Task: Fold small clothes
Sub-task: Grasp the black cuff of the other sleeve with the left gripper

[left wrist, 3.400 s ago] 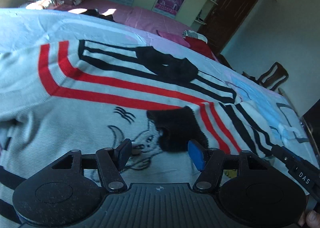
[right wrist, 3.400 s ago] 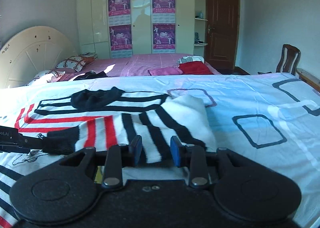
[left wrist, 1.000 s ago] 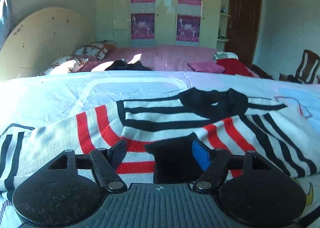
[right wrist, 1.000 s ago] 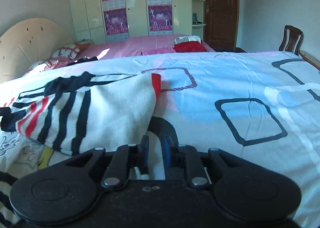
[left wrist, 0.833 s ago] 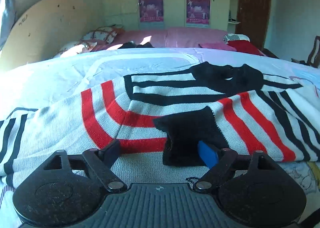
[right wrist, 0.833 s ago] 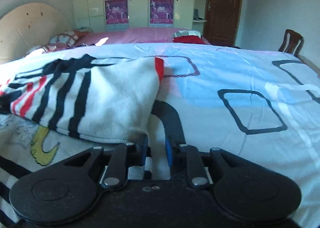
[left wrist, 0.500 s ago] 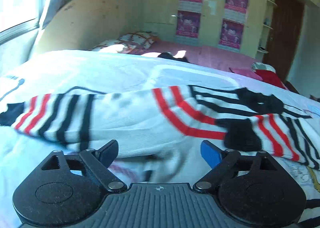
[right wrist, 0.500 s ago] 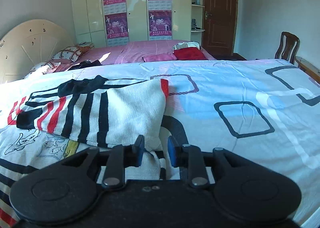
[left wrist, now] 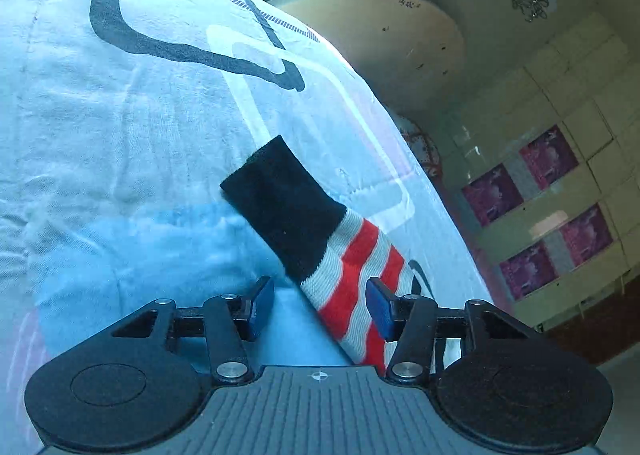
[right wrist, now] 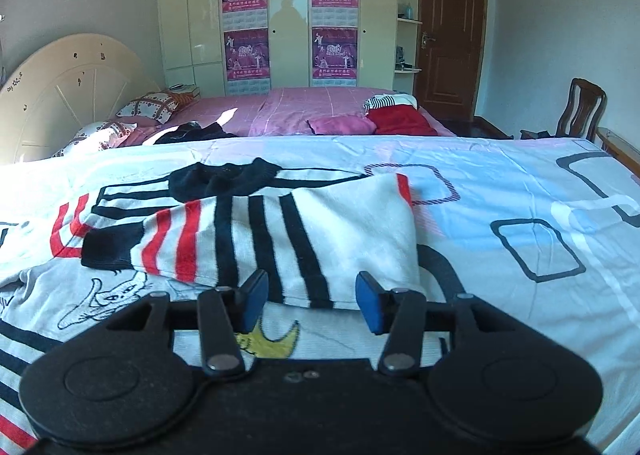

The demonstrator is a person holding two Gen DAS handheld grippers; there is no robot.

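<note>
While the left gripper [left wrist: 318, 305] jaws are closing around the sweater sleeve [left wrist: 352, 275] without pressing it, the right gripper [right wrist: 308, 299] jaws are opening over the folded sweater [right wrist: 280, 239].

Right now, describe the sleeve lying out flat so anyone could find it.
On the pale blue bedsheet with dark squares, look just ahead of the left claw. The sleeve runs diagonally there, grey with red stripes. Its black cuff sets it apart.

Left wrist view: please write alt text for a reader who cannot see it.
A striped sweater sleeve with a black cuff lies on a pale blue bedsheet. The left gripper straddles it, jaws closing, pads not yet touching.
</note>
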